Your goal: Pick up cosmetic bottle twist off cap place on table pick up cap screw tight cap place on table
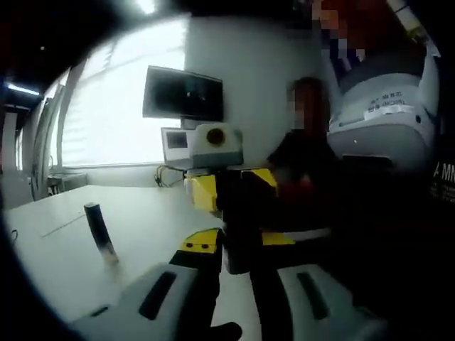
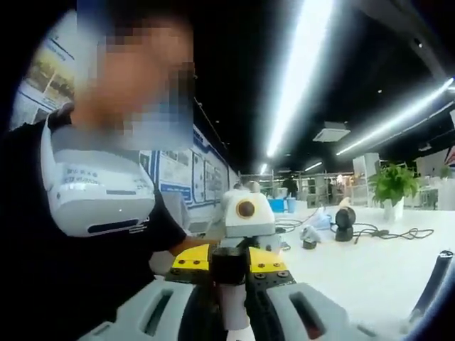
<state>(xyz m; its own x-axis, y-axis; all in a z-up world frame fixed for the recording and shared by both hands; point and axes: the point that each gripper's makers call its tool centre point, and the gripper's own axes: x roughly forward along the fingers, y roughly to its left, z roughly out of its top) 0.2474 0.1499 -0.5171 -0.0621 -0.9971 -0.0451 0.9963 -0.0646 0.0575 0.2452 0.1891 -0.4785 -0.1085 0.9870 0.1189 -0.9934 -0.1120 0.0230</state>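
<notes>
A white table (image 1: pixel 142 213) runs back to a bright, blinded window (image 1: pixel 121 106), with a dark monitor (image 1: pixel 183 94) near its far edge against a white wall (image 1: pixel 256 78). In the right gripper view, long ceiling light strips (image 2: pixel 302 67) blaze overhead, posters line the wall (image 2: pixel 185 174), and a potted plant (image 2: pixel 392 186) stands on a white tabletop (image 2: pixel 370 263).

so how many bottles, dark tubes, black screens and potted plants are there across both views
white cosmetic bottle with black cap: 1
slim dark upright tube: 1
black wall screen: 1
green potted plant: 1
total: 4
</notes>
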